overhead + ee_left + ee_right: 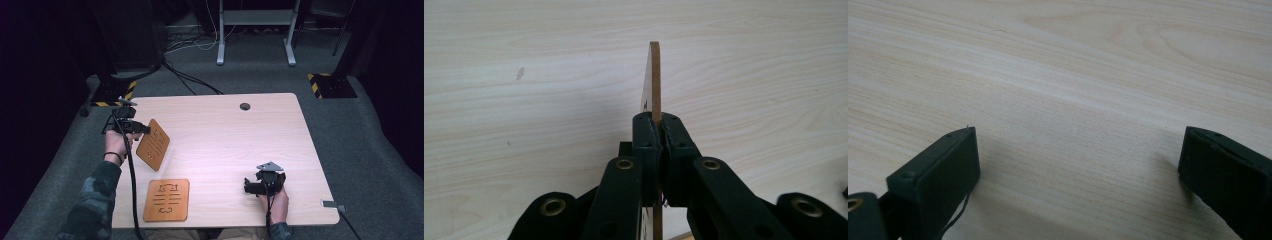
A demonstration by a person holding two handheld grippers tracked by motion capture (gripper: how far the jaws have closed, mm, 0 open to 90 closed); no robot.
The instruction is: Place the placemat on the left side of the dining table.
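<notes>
A thin brown wooden board with cut-out slots hangs tilted above the table's left side. My left gripper is shut on its upper edge. In the left gripper view the board stands edge-on, pinched between the two black pads. A second, matching board lies flat near the table's front edge. My right gripper rests low at the front right, held by a hand; in the right gripper view its jaws stand wide apart over bare wood, gripper open with nothing between them.
The light wooden table has a round cable hole near its far edge. A small grey clip sits at the front right corner. Beyond the table are grey carpet, cables and a desk frame.
</notes>
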